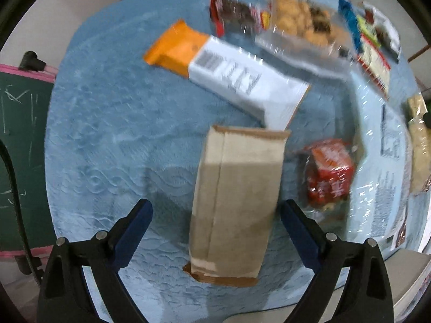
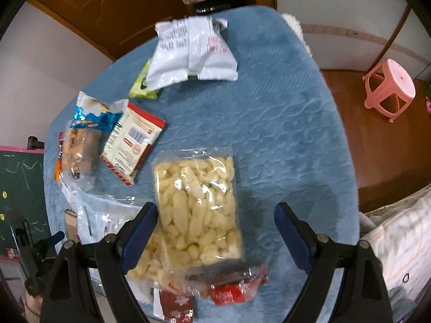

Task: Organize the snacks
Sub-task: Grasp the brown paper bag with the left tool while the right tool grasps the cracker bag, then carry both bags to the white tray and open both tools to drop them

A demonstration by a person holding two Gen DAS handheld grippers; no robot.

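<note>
In the left wrist view a tan paper snack pack (image 1: 234,204) lies on the blue cloth between the spread fingers of my left gripper (image 1: 215,212), which is open and not touching it. Beyond it lies an orange and white box (image 1: 229,75). In the right wrist view a clear bag of pale puffed snacks (image 2: 199,210) lies between the fingers of my right gripper (image 2: 215,215), also open, the left finger close to the bag's edge. A red wrapper (image 2: 231,290) sits under the bag's near end.
Blue cloth (image 2: 282,134) covers the table. A red packet (image 1: 328,172), clear cookie bags (image 1: 301,24) and a large clear bag (image 1: 382,161) lie right. A white pouch (image 2: 191,51), red-edged packet (image 2: 132,142) and bread bag (image 2: 80,148) lie left. Pink stool (image 2: 390,88) stands on the floor.
</note>
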